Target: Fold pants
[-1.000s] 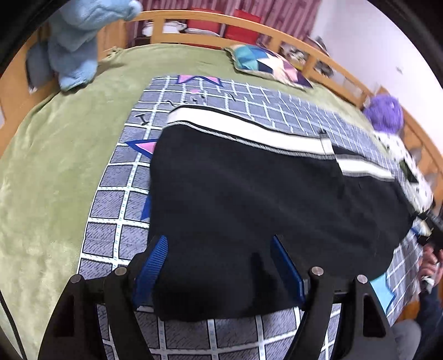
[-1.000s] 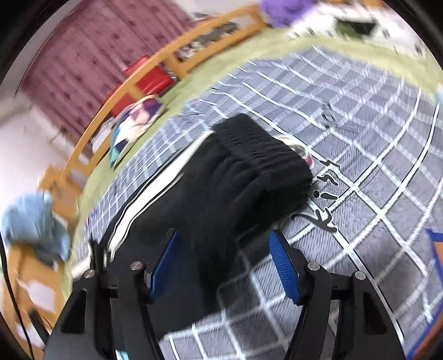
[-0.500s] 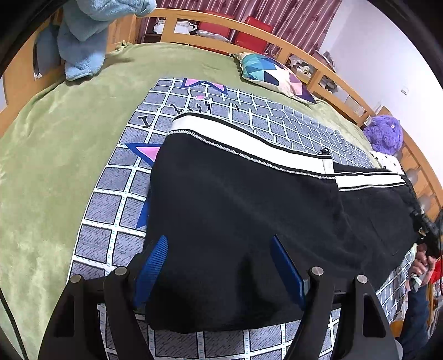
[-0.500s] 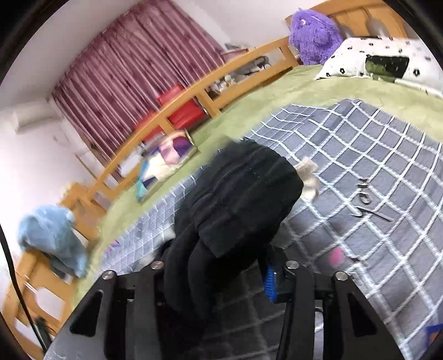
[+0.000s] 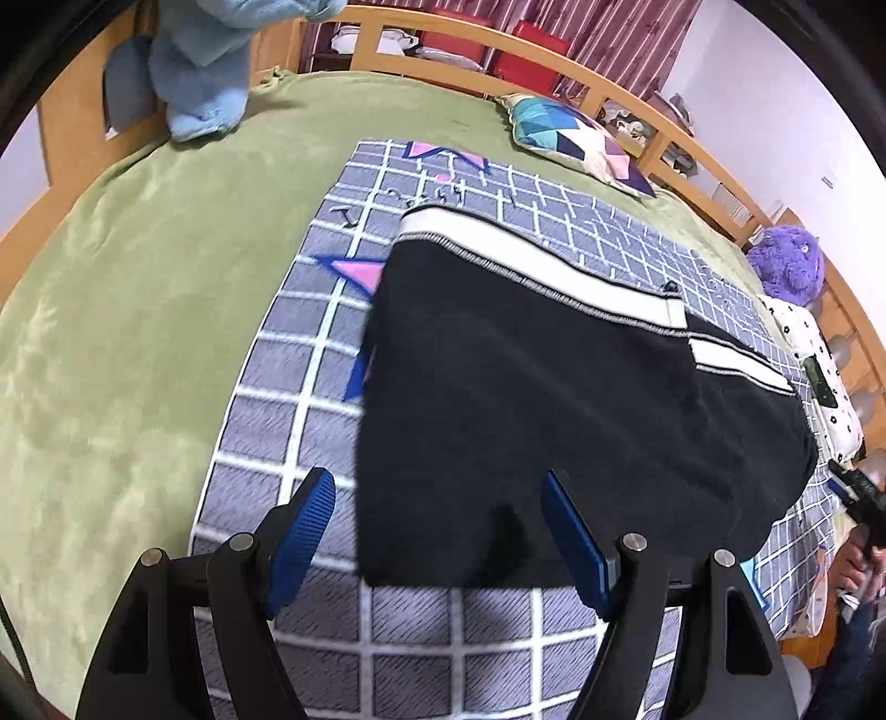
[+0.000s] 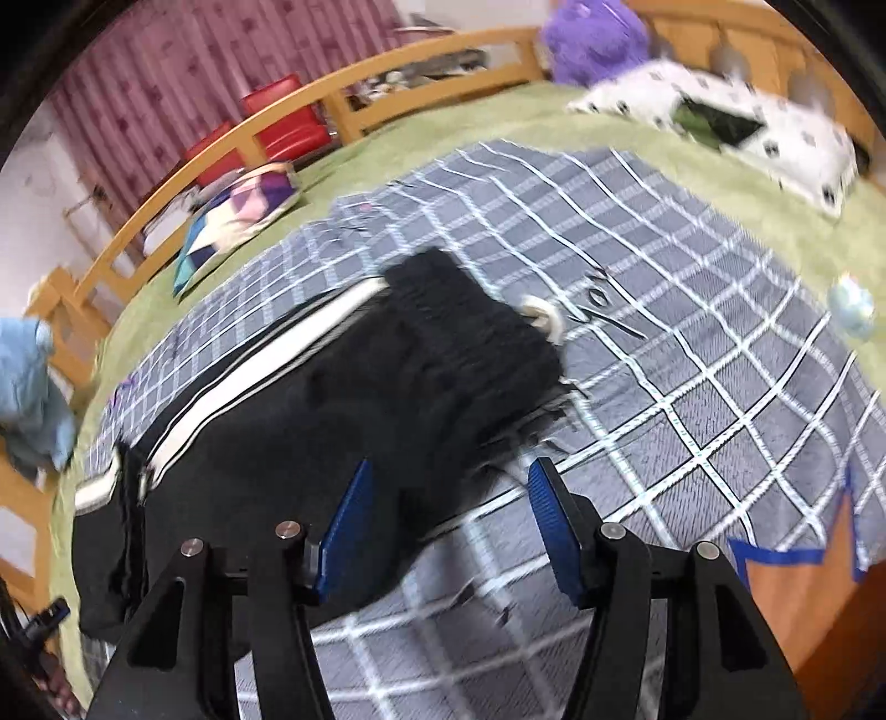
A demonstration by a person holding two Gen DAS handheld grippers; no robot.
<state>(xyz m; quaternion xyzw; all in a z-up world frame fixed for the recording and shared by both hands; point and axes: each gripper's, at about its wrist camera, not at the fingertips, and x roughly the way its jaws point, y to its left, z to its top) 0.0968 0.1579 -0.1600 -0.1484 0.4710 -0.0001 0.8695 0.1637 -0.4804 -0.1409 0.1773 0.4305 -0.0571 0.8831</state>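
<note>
Black knit: the pants [image 5: 554,399] lie folded over on the checked mat, white side stripe along the far edge, waistband end toward the right hand.
Left gripper [image 5: 437,531]: jaws spread, released; the near hem lies between the blue pads but neither pad presses it.
Right gripper [image 6: 448,515]: jaws opening, nothing pinched; the bunched waistband [image 6: 470,343] sits just ahead at 12 o'clock, a drawcord loop showing beside it.
Doing it well: I'd flatten the bunched end first, then take both near corners and carry them toward 12 o'clock, keeping the stripe edges aligned.
Surface: grey grid mat [image 5: 288,387] on a green plush blanket [image 5: 127,310].
Room: patchwork cushion [image 5: 576,138] at 1 o'clock, blue plush toy [image 5: 194,72] at 11, wooden bed rail [image 5: 387,44], purple plush toy [image 5: 786,266] at 2, maroon curtains behind.
</note>
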